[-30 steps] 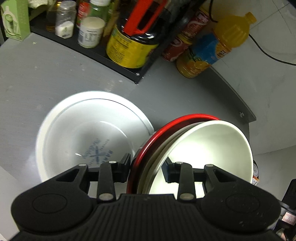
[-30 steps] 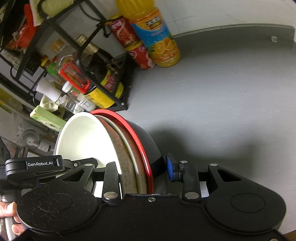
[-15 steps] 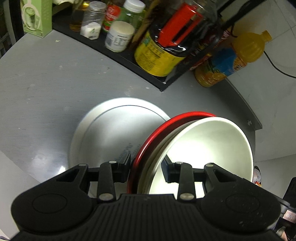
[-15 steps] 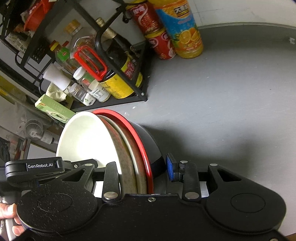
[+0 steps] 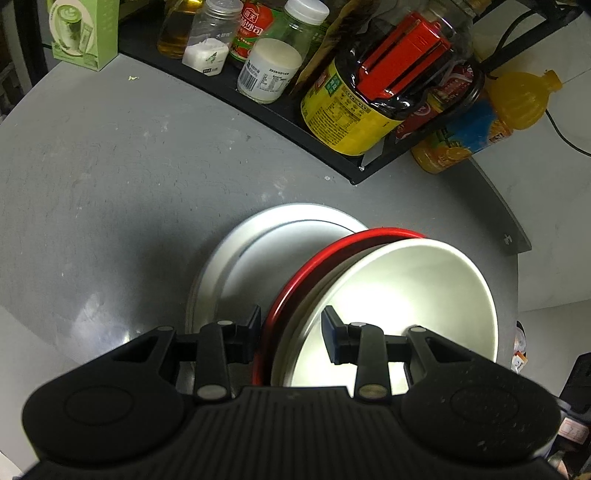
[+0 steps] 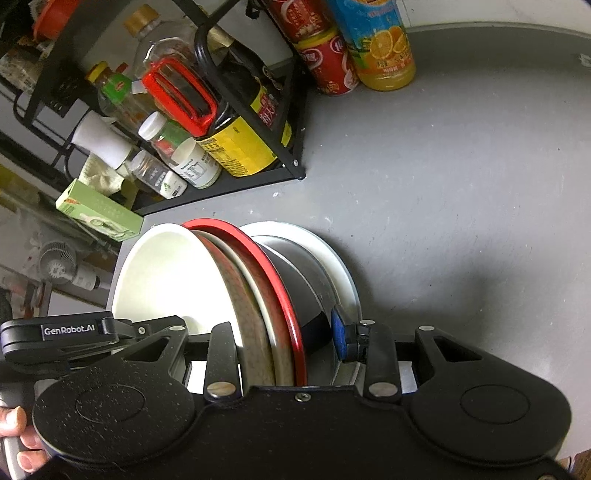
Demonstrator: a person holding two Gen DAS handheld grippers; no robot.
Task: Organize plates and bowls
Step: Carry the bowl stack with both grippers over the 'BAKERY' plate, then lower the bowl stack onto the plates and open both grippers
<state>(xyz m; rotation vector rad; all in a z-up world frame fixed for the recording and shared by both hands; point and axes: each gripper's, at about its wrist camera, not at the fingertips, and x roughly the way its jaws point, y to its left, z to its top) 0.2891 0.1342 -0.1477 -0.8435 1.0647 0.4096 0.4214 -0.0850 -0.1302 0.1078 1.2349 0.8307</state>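
A tilted stack of nested bowls hangs between both grippers: a white bowl (image 5: 406, 295) innermost, a speckled brown one (image 6: 251, 325), and a black bowl with a red rim (image 6: 295, 280) outermost. My left gripper (image 5: 291, 328) is shut on the stack's rims from one side. My right gripper (image 6: 284, 336) is shut on them from the opposite side. The left gripper's body (image 6: 74, 332) also shows in the right wrist view. A white plate (image 5: 258, 240) lies flat on the grey table, right below and behind the stack, and its rim (image 6: 332, 251) shows beside the black bowl.
A black rack (image 5: 280, 122) with a yellow-labelled dark jug (image 5: 354, 110), jars and bottles stands at the back. An orange juice bottle (image 6: 384, 48) and red cans (image 6: 325, 62) stand beside it, and a green box (image 5: 81, 33) at far left. A hand (image 6: 14, 435) holds the left gripper.
Both grippers have carried the bowl stack towards the white plate. The plate now sits partly under the black bowl and has come into the right wrist view.
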